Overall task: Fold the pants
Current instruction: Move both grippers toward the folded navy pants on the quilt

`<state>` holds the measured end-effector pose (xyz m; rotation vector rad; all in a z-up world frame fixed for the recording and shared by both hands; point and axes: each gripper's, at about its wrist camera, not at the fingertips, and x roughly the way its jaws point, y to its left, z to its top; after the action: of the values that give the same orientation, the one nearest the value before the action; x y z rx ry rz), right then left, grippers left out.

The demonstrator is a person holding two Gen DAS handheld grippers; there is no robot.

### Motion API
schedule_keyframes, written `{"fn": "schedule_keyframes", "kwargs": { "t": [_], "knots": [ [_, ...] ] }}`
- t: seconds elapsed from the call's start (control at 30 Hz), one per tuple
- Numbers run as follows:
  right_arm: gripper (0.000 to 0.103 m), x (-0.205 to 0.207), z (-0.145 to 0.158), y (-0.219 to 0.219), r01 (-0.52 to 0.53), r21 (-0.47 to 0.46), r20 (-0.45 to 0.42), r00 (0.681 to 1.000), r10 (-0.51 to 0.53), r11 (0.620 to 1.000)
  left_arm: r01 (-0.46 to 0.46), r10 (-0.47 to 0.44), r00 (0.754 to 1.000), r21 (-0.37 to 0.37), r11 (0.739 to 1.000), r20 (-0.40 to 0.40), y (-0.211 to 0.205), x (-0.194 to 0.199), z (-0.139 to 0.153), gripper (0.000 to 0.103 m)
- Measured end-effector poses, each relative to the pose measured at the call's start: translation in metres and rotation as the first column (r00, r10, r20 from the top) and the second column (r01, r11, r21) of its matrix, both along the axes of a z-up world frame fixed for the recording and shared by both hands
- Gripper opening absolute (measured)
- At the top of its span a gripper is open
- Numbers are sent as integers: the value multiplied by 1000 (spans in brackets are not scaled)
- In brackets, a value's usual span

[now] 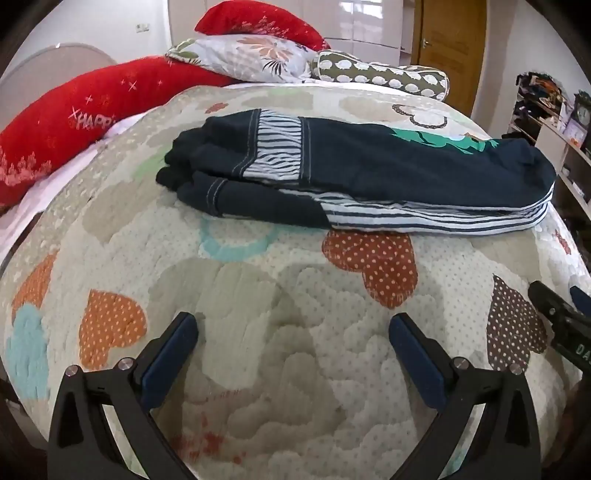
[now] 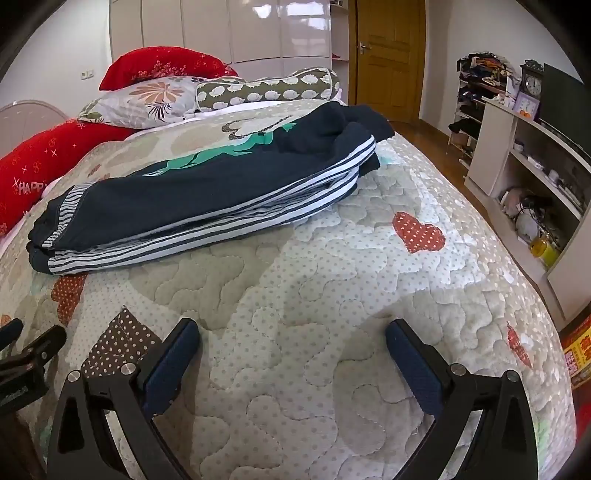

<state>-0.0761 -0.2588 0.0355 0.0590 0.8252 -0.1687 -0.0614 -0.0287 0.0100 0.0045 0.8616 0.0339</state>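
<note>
Quilted heart-patterned bedspread (image 2: pixel 295 295), folded navy pants (image 2: pixel 207 199), wooden door (image 2: pixel 388 55), both tools wide, empty

pants (image 1: pixel 369 162): soft matt knit cloth, dark navy, with striped white bands
quilt (image 1: pixel 295 332): stitched cotton cloth, puffy and dimpled, matt
red pillow (image 1: pixel 74 122): smooth cloth with a faint sheen
left gripper (image 1: pixel 293 332): matt black plastic arms, silvery metal pins, blue ribbed pads
wardrobe (image 2: pixel 240 29): glossy, reflective panels
door (image 2: pixel 388 55): varnished wood
</note>
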Motion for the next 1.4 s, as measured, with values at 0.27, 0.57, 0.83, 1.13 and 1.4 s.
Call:
{"fn": "schedule_keyframes", "kwargs": {
  "t": [0.27,0.57,0.83,1.13,1.4],
  "knots": [
    [103,4,-1,2,3,-8,-23,1000,-4,1000,37,-48,992,-96,995,-114,30,-4,34,103],
    [103,0,0,-3,35,49,-56,998,-32,998,-31,7,990,-166,986,-144,67,-28,46,103],
    [103,-12,1,1,15,8,-66,998,-14,1000,-38,26,998,-210,977,-62,74,-28,72,103],
    [103,-15,-2,5,5,-20,-44,999,-6,1000,-48,39,998,-211,976,-47,78,-6,84,103],
    [96,-3,18,-10,-82,95,-151,984,96,992,-36,23,999,-293,955,-48,109,31,101,101]
  ]
}}
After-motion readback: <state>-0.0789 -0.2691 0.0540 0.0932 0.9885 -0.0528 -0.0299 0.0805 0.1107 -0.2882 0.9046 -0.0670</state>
